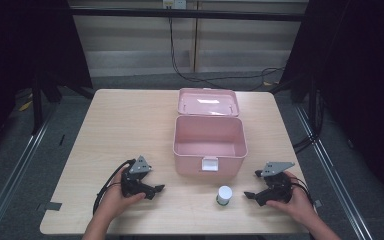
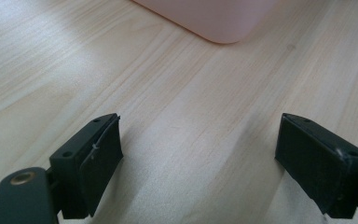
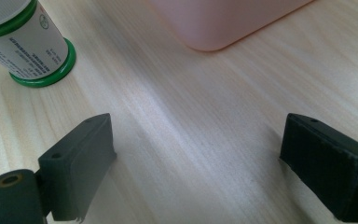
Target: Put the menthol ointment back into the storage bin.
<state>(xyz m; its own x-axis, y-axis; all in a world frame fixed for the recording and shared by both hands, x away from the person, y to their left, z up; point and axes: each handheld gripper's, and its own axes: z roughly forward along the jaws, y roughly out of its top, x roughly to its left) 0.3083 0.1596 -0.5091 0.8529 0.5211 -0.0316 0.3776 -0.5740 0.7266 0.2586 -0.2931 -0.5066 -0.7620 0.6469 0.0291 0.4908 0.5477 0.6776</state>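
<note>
From the high view I saw a light wooden table (image 1: 125, 125) with a pale pink plastic box (image 1: 209, 145) standing near its middle, the hinged lid (image 1: 208, 102) thrown back toward the far edge and the inside of the box bare as far as I could see. A white clasp (image 1: 209, 163) sat on the front wall of the box. A small white cylindrical container with green rims (image 1: 224, 195) stood upright on the table just in front of the box, toward its right corner, apart from it.

My left gripper (image 1: 156, 189) rested low over the table, to the left of the box's front, held in the left hand (image 1: 114, 199). In the left gripper view its jaws stood wide apart with only bare wood between them, and a rounded corner of the pink box (image 2: 209, 18) lay ahead.

My right gripper (image 1: 250, 195) sat to the right of the container, near it but not touching, in the right hand (image 1: 295, 202), pointing left toward it. In the right gripper view its jaws were also spread wide and held nothing; the container (image 3: 25, 42) stood ahead and to the left of them, with the box's corner (image 3: 219, 21) farther on.
</note>
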